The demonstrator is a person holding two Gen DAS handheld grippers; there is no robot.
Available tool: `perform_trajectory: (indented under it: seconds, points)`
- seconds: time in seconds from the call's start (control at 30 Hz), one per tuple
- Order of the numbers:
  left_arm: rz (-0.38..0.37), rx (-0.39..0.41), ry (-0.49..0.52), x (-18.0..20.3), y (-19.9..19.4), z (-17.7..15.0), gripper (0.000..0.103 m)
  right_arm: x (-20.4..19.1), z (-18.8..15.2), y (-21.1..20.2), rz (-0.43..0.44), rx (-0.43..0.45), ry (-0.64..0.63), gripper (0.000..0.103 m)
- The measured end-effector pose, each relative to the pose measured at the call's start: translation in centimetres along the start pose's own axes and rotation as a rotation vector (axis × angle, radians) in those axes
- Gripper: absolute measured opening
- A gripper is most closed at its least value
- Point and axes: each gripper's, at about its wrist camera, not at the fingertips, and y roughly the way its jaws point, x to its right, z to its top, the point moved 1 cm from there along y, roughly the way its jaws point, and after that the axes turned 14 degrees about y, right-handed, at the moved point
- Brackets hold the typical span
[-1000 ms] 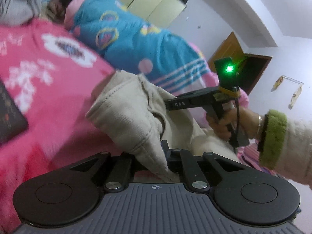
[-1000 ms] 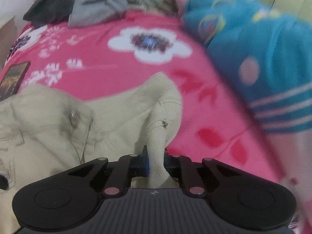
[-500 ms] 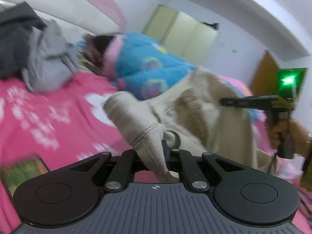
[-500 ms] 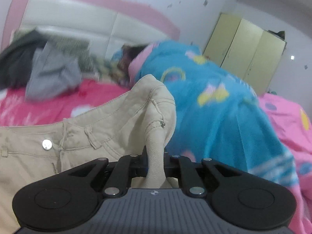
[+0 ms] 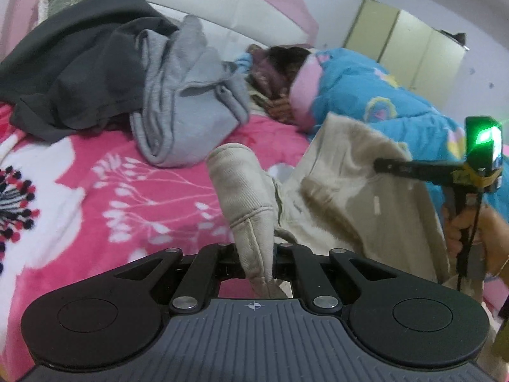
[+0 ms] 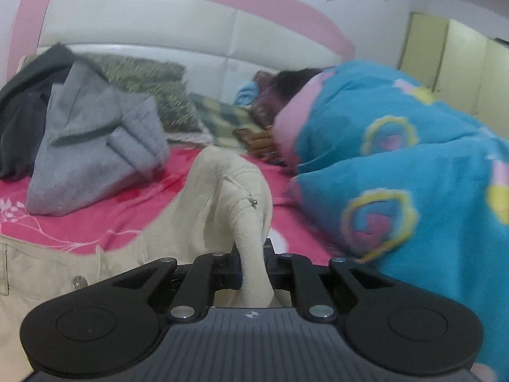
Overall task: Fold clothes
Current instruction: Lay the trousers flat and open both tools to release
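Observation:
A pair of beige trousers (image 5: 343,191) hangs between both grippers above a pink flowered bedspread (image 5: 95,197). My left gripper (image 5: 256,254) is shut on a corner of the waistband, which sticks up between its jaws. In the right wrist view my right gripper (image 6: 253,258) is shut on the other side of the trousers (image 6: 222,197), near a small rivet; the waistband with a metal button (image 6: 79,282) runs off to the left. The right gripper (image 5: 394,168), with a green light on it, also shows in the left wrist view, held by a hand (image 5: 467,226).
A grey garment (image 5: 184,108) and a dark one (image 5: 73,63) are heaped by the white and pink headboard (image 6: 159,25). A person lies under a blue quilt (image 6: 413,165) on the right. Yellow wardrobes (image 5: 410,41) stand behind.
Both grippers have swung with the trousers toward the head of the bed and lifted the cloth. The headboard and clothes heap have come into view. Both grips are unchanged.

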Motion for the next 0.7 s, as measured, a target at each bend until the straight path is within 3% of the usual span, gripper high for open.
perform_trajectory:
  seconds: [0.1,0.17,0.2,0.23,0.27,0.33,0.4,0.47,0.6,0.7]
  points:
    - [0.035,-0.031,-0.012,-0.5,0.6,-0.1,0.007,-1.0,-0.3,2.2,0.017,-0.043,0.007,0.012]
    - [0.046,-0.059,-0.028,-0.8,0.7,-0.2,0.010,-0.9,-0.3,3.1,0.009,-0.117,0.022,0.016]
    - [0.048,-0.065,-0.035,-1.0,0.7,-0.2,0.014,-0.7,-0.2,2.8,-0.005,-0.123,0.029,0.024]
    - [0.051,-0.062,-0.042,-1.1,0.5,-0.2,0.017,-0.3,0.0,2.1,-0.012,-0.112,0.041,0.040]
    - [0.053,-0.051,-0.047,-1.2,0.1,-0.2,0.020,0.3,0.3,1.0,-0.013,-0.095,0.057,0.047]
    - [0.062,-0.015,-0.050,-1.1,-0.9,-0.1,0.039,2.1,0.9,-2.2,0.005,-0.045,0.107,0.067]
    - [0.075,0.027,-0.056,-1.0,-2.1,0.0,0.046,4.2,1.3,-6.3,0.018,-0.010,0.163,0.075]
    - [0.067,0.072,-0.061,-0.8,-3.3,0.3,0.047,6.5,1.0,-10.6,0.020,0.003,0.221,0.079]
    - [-0.032,0.109,-0.029,1.5,-5.1,0.8,0.048,10.2,-1.5,-18.9,-0.001,-0.017,0.310,0.082]
    - [-0.191,0.068,0.010,4.7,-5.5,0.6,0.049,11.2,-4.6,-22.9,-0.015,-0.073,0.402,0.082]
